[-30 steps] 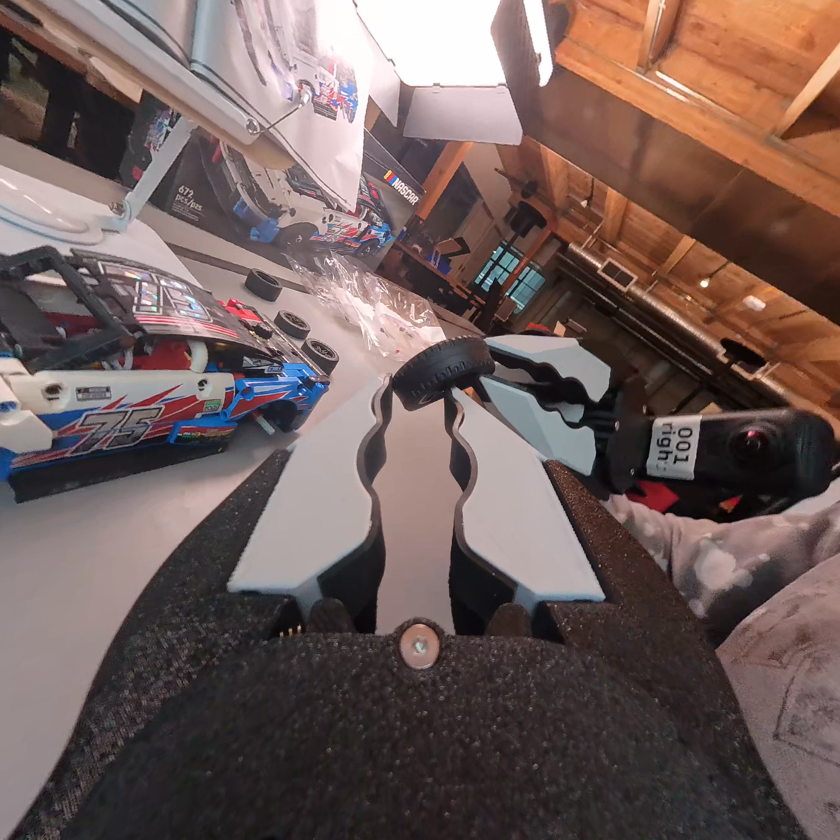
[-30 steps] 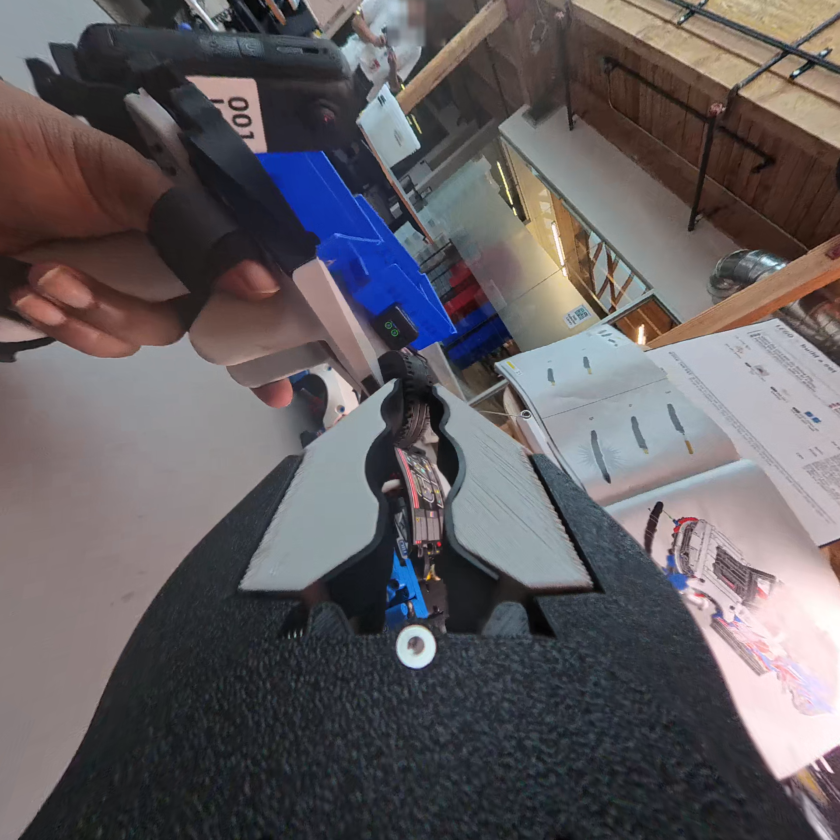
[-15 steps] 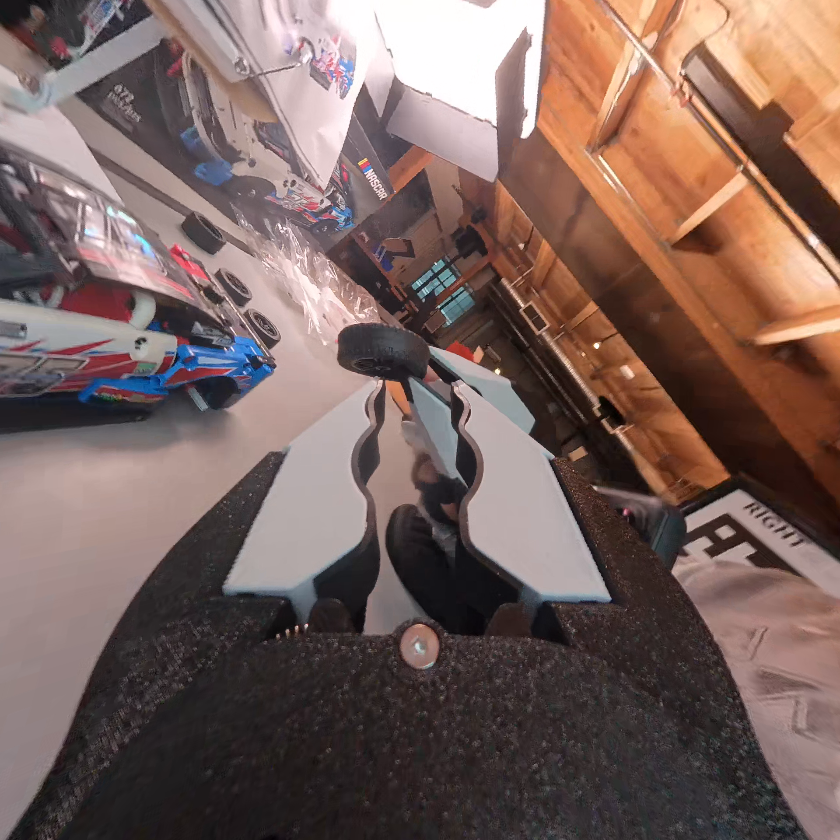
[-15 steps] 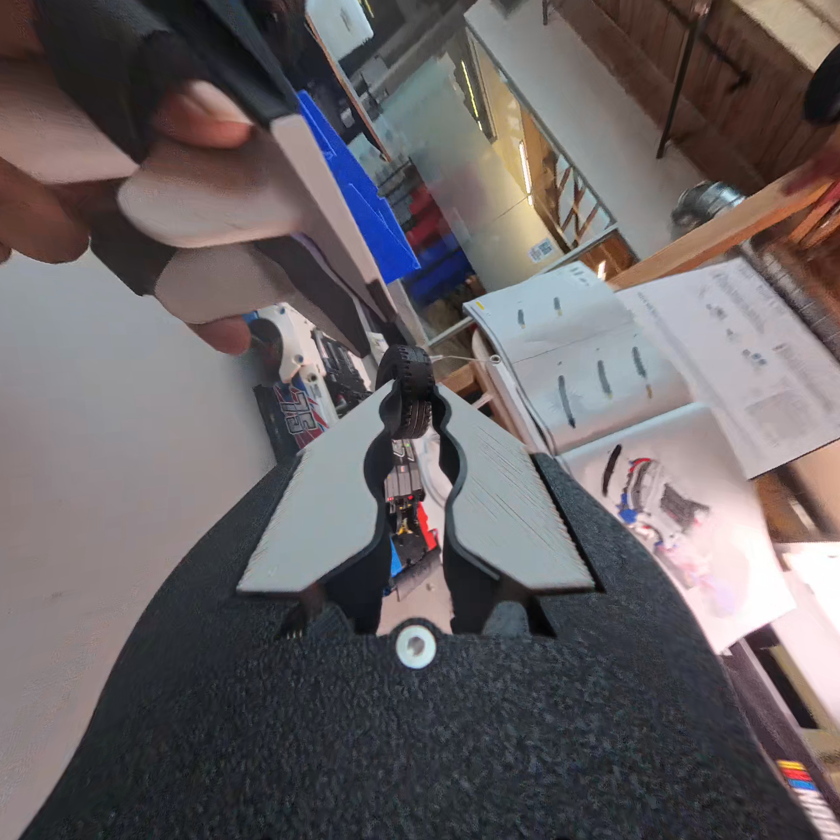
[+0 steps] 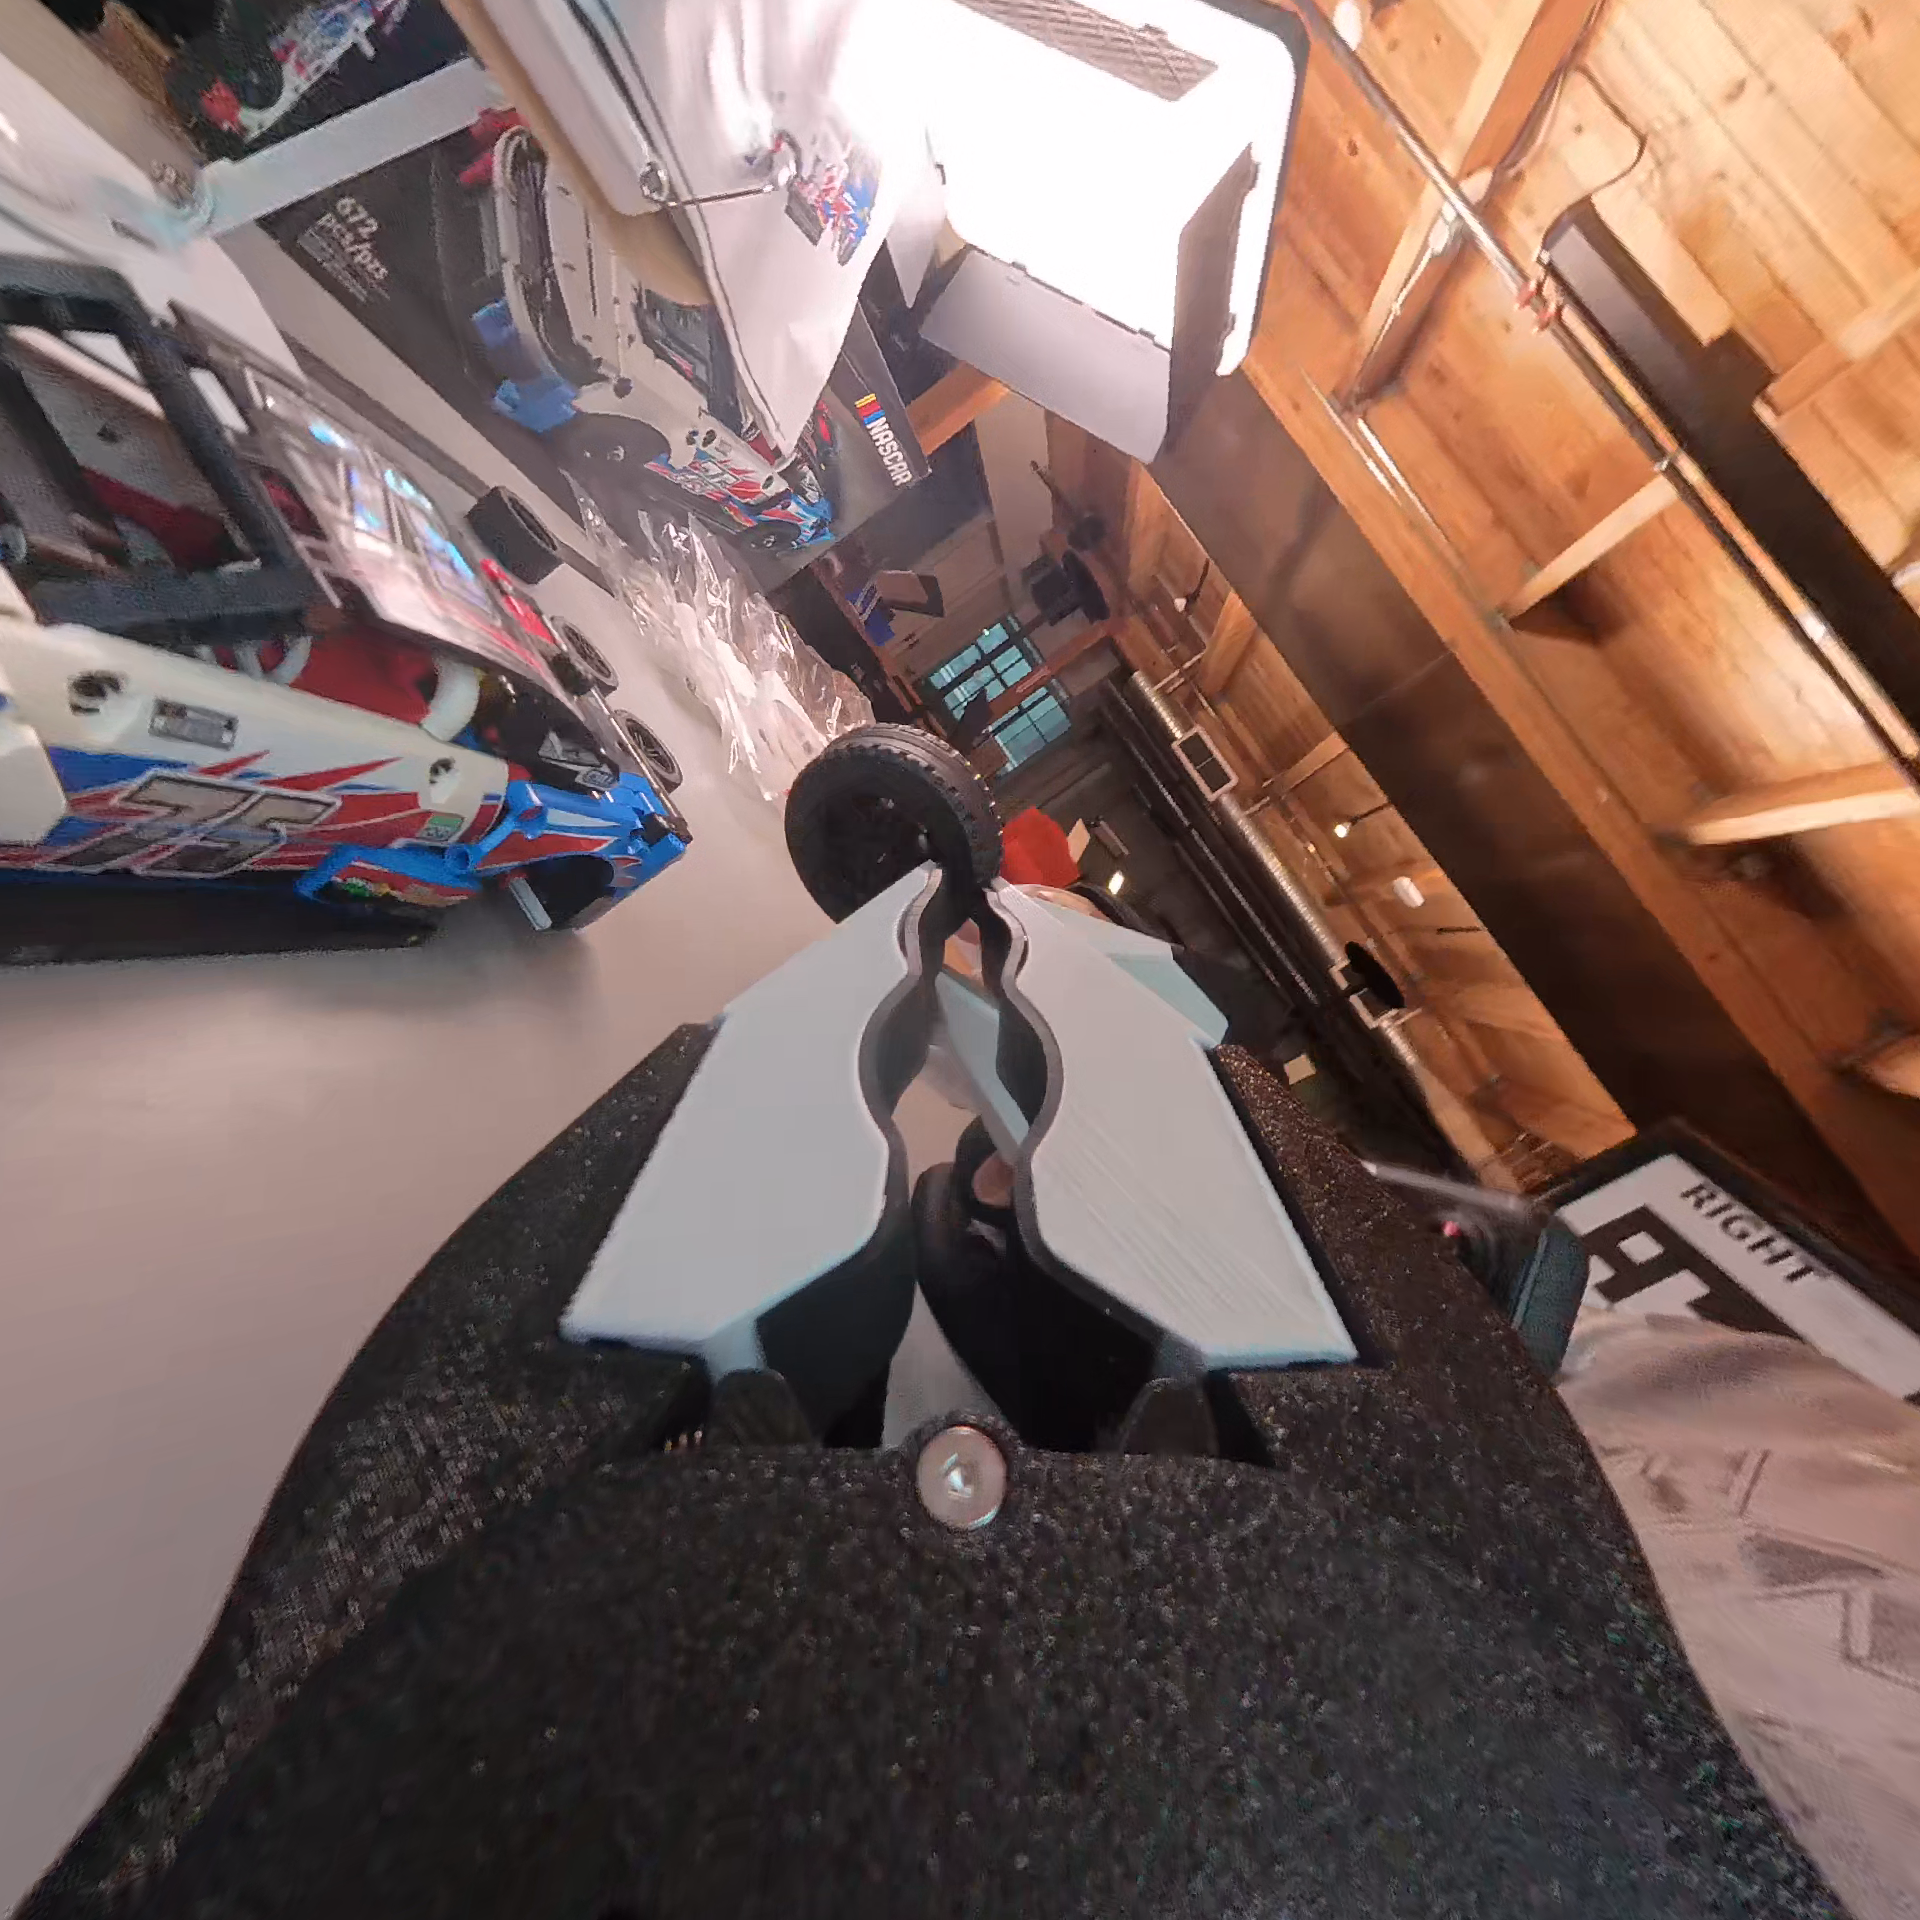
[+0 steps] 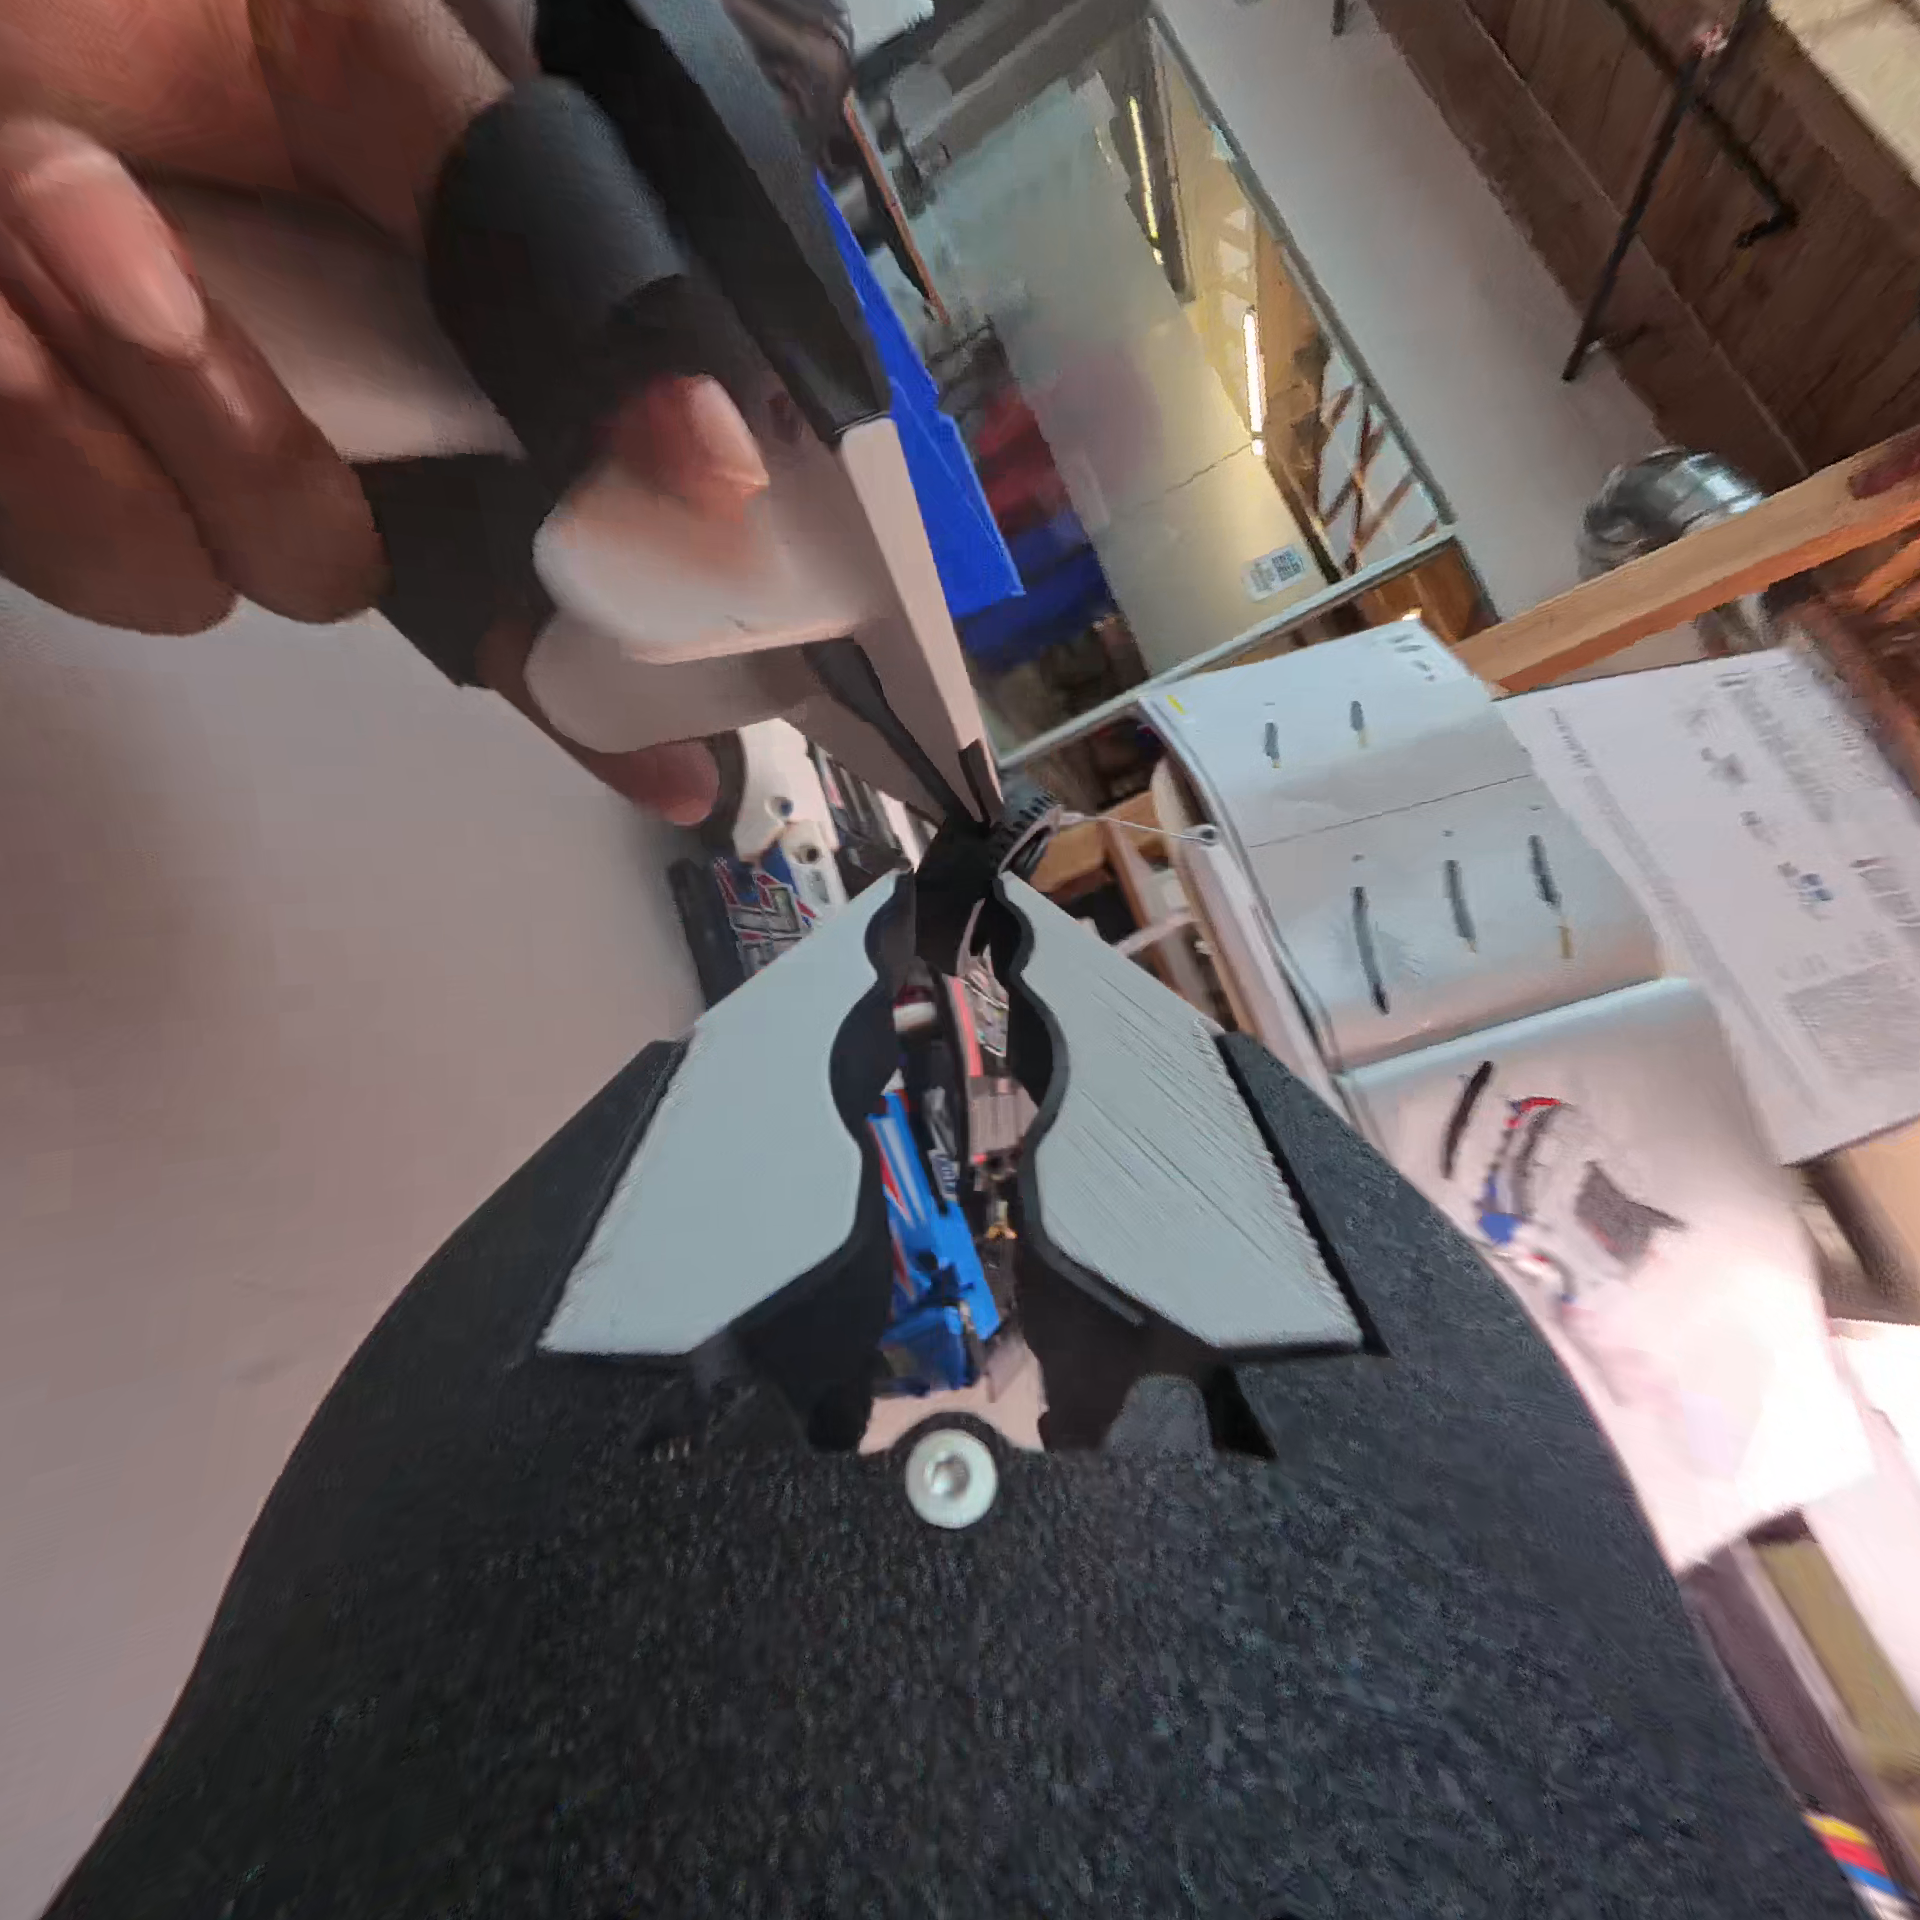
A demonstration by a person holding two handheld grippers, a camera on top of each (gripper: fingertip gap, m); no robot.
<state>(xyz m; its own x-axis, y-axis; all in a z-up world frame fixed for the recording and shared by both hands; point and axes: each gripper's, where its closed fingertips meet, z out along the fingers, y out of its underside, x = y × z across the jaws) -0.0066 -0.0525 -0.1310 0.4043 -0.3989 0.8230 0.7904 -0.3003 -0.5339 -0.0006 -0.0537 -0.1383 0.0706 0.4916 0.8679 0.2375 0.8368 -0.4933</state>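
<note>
A small black toy wheel (image 5: 894, 821) is held in the air between both grippers. My left gripper (image 5: 961, 896) is shut on the wheel's lower edge. In the right wrist view my right gripper (image 6: 956, 899) is shut on the same wheel (image 6: 951, 883), which is blurred there. The left gripper's fingers (image 6: 914, 665) come in from the upper left, held by a hand (image 6: 156, 364), and meet the wheel tip to tip. The right gripper's fingers (image 5: 1101, 940) show just behind my left one. A white, blue and red toy race car (image 5: 260, 790) stands on the table to the left.
Three loose black wheels (image 5: 520, 535) lie beyond the car's nose, next to a clear plastic bag (image 5: 727, 644). The dark set box (image 5: 623, 343) stands behind. An open instruction booklet (image 6: 1455, 883) sits on a stand at the right. The grey table (image 5: 260, 1143) stretches in front. Only a small space, under 4 cm, lies between the two pairs of fingers.
My left gripper was open beside the wheel and has shut on it. The right gripper has kept hold of the wheel and turned, its fingers now closer together. Both views tilted.
</note>
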